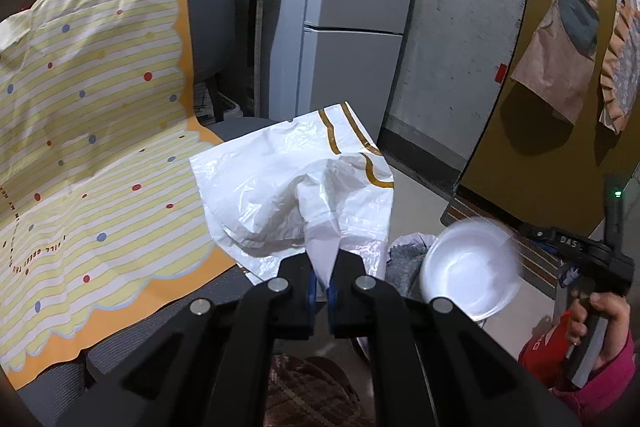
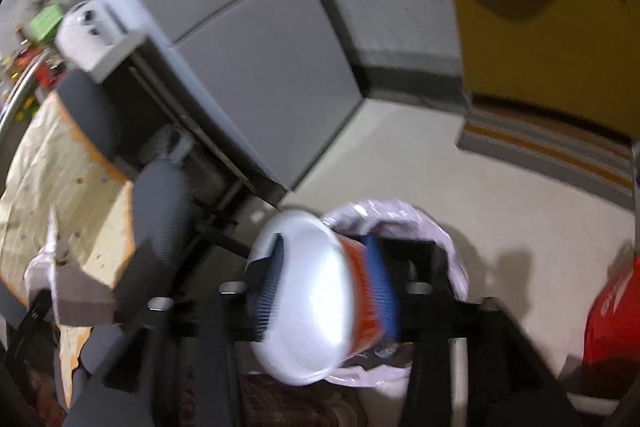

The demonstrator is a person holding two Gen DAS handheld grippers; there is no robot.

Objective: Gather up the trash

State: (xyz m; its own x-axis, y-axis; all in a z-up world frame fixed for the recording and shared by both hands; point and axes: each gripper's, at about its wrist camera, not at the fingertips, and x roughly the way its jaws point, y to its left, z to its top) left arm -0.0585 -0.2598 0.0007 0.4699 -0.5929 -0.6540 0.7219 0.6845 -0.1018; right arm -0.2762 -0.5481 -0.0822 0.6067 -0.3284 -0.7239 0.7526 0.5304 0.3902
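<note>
Starts with a white bowl (image 2: 308, 299), orange on its outside, right between the fingers of the right hand-held gripper (image 2: 322, 291). Shows those fingers standing apart, one blue pad inside the bowl and one outside, with no pinch on it. Looks loose, though blurry. Probably held this way so the bowl can drop.

Hangs just over the bin (image 2: 440, 227), which sits straight ahead of and below those fingertips. Has a thin pale liner around the rim, likely there to keep the bin clean. Makes sense as the place for trash, so the bowl is nearly where it belongs.

Grips the handle from behind with a hand (image 1: 600, 315) in a pink sleeve.

Pinches a white plastic bag (image 1: 288, 187) in the left hand-held gripper (image 1: 322, 267), shut tight on a twisted bit of it. Lets the rest of the bag puff up ahead of the fingertips. Probably next to go in the bin, off to the right of this gripper.

Sees a grey chair (image 1: 208, 27) ahead and to the left, draped with a yellow dotted cloth (image 1: 100, 107).
</note>
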